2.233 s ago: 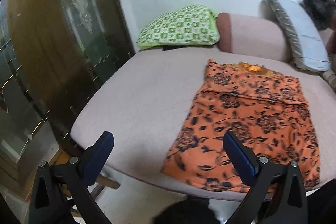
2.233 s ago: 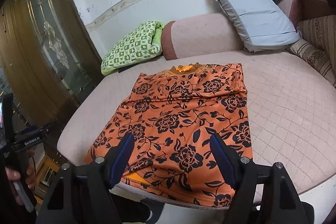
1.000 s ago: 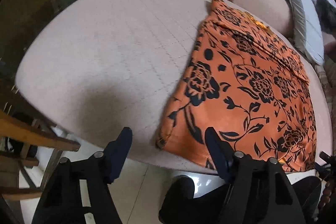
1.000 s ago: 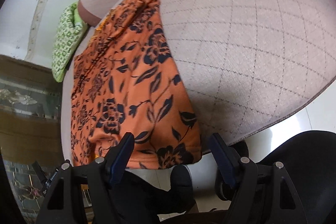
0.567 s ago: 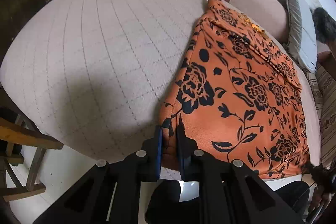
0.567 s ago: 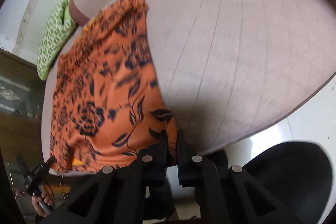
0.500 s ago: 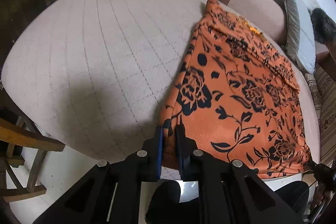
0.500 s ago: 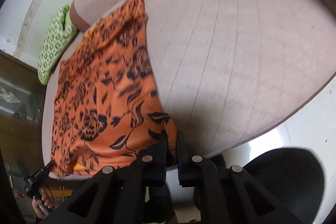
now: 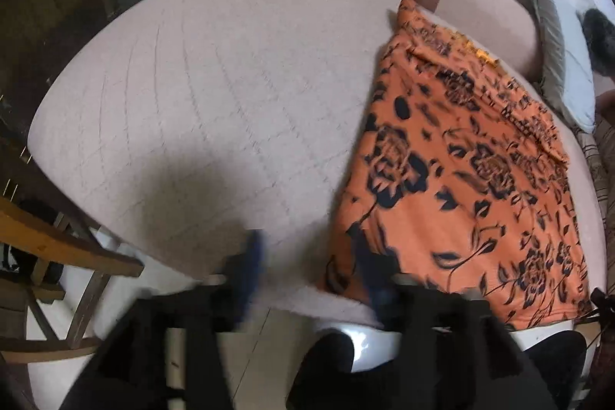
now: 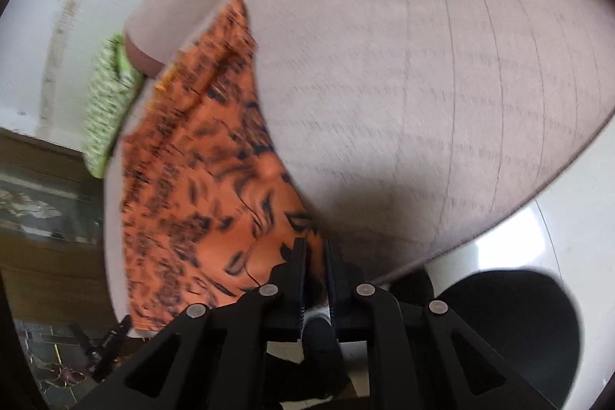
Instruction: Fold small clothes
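One hem corner pinched, the other let go at the near edge of the bed

The wide pink quilted bed carries the orange, black-flowered fabric top flat along its near edge, hem toward the person. The right tongs are clenched on one hem corner; the left tongs are opening, blurred, the other hem corner lying between their fingers unpressed. Likely the first fold: the left must re-grip before both corners lift toward the collar.
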### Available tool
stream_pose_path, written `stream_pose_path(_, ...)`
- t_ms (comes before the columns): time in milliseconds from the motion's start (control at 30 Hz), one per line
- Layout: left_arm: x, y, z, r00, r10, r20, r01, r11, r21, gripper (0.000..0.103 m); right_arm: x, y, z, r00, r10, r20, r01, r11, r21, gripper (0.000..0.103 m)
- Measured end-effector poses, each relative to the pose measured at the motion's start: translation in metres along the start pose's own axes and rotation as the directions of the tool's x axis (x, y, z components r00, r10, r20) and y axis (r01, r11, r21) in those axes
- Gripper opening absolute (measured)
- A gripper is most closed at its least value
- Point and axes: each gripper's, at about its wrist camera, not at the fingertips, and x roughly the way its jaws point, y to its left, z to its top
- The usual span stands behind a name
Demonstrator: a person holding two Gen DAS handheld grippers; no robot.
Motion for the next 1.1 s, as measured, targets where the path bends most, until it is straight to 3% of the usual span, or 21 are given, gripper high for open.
stream_pose_path(100, -0.002, -0.009, 0.005, 0.998, -0.02, 0.052, 0.019, 1.0, 0.021, 0.076, -0.025, 0.005, 0.01, 0.998, 0.017, 0.068, -0.014, 0.999, -0.037, 0.018)
stream_pose_path(133, 0.004, -0.012, 0.006, 0.998, -0.038, 0.039, 0.037, 0.999, 0.032, 0.076, -0.034, 0.004, 0.013, 0.996, 0.028, 0.085, -0.025, 0.999, -0.039, 0.034)
stream_pose_path(167, 0.009, -0.015, 0.007, 0.999, -0.044, 0.022, 0.043, 0.998, 0.038, 0.076, -0.04, 0.001, 0.013, 0.995, 0.037, 0.094, -0.034, 0.999, -0.033, 0.068)
stream_pose_path(200, 0.015, -0.018, 0.006, 0.999, -0.044, 0.004, 0.044, 0.998, 0.046, 0.075, -0.043, -0.001, 0.012, 0.993, 0.05, 0.105, -0.048, 0.999, -0.02, 0.08)
stream_pose_path(233, 0.02, -0.021, 0.004, 0.999, -0.048, -0.011, 0.048, 0.997, 0.057, 0.071, -0.046, -0.004, 0.012, 0.99, 0.066, 0.126, -0.066, 0.998, -0.001, 0.083)
stream_pose_path(300, 0.03, -0.03, -0.001, 0.997, -0.066, -0.045, 0.07, 0.993, 0.09, 0.041, -0.042, -0.007, 0.008, 0.99, 0.081, 0.118, -0.082, 0.997, 0.005, 0.083)
stream_pose_path(367, 0.028, -0.039, -0.005, 0.999, -0.045, -0.018, 0.047, 0.987, 0.152, 0.033, -0.027, -0.005, 0.006, 0.994, 0.08, 0.069, -0.08, 0.997, 0.002, 0.081)
stream_pose_path(400, 0.027, -0.041, -0.006, 0.998, -0.061, -0.018, 0.063, 0.983, 0.174, 0.016, -0.019, -0.006, 0.005, 0.997, 0.069, 0.047, -0.069, 0.998, 0.002, 0.081)
stream_pose_path(433, 0.026, -0.041, -0.006, 0.996, -0.085, -0.024, 0.088, 0.979, 0.186, 0.01, -0.009, -0.007, 0.004, 0.998, 0.054, 0.021, -0.054, 0.999, -0.001, 0.081)
stream_pose_path(533, 0.024, -0.039, -0.005, 0.994, -0.103, -0.032, 0.107, 0.973, 0.203, 0.01, 0.02, -0.004, 0.0, 0.999, 0.035, -0.035, -0.035, 0.999, -0.003, 0.071)
stream_pose_path(633, 0.023, -0.035, -0.005, 0.991, -0.127, -0.032, 0.131, 0.972, 0.195, 0.01, 0.051, 0.005, -0.009, 0.993, -0.017, -0.115, 0.011, 0.999, -0.052, 0.047)
stream_pose_path(667, 0.022, -0.032, -0.004, 0.99, -0.14, -0.031, 0.143, 0.972, 0.186, 0.01, 0.059, 0.009, -0.013, 0.99, -0.06, -0.128, 0.049, 0.995, -0.083, 0.045)
stream_pose_path(700, 0.023, -0.031, -0.004, 0.989, -0.147, -0.032, 0.15, 0.972, 0.179, 0.014, 0.059, 0.014, -0.016, 0.99, -0.089, -0.113, 0.076, 0.99, -0.116, 0.043)
stream_pose_path(767, 0.025, -0.029, -0.004, 0.987, -0.157, -0.036, 0.161, 0.971, 0.174, 0.031, 0.057, 0.028, -0.02, 0.989, -0.088, -0.12, 0.066, 0.982, -0.179, 0.017)
stream_pose_path(800, 0.025, -0.031, -0.005, 0.985, -0.166, -0.036, 0.17, 0.969, 0.181, 0.038, 0.055, 0.033, -0.022, 0.99, -0.06, -0.124, 0.036, 0.981, -0.193, 0.017)
stream_pose_path(933, 0.025, -0.04, -0.008, 0.986, -0.164, -0.032, 0.167, 0.957, 0.236, 0.04, 0.055, 0.048, -0.024, 0.991, -0.068, -0.111, 0.041, 0.971, -0.236, 0.018)
stream_pose_path(967, 0.026, -0.042, -0.008, 0.987, -0.158, -0.034, 0.162, 0.956, 0.245, 0.037, 0.06, 0.046, -0.023, 0.988, -0.078, -0.135, 0.046, 0.974, -0.223, 0.02)
stream_pose_path(1033, 0.028, -0.045, -0.007, 0.991, -0.13, -0.04, 0.136, 0.954, 0.267, 0.021, 0.069, 0.043, -0.023, 0.983, -0.088, -0.162, 0.057, 0.981, -0.187, 0.02)
stream_pose_path(1100, 0.028, -0.041, -0.003, 0.986, -0.156, -0.051, 0.164, 0.955, 0.248, 0.009, 0.068, 0.047, -0.023, 0.984, -0.092, -0.153, 0.055, 0.972, -0.228, 0.021)
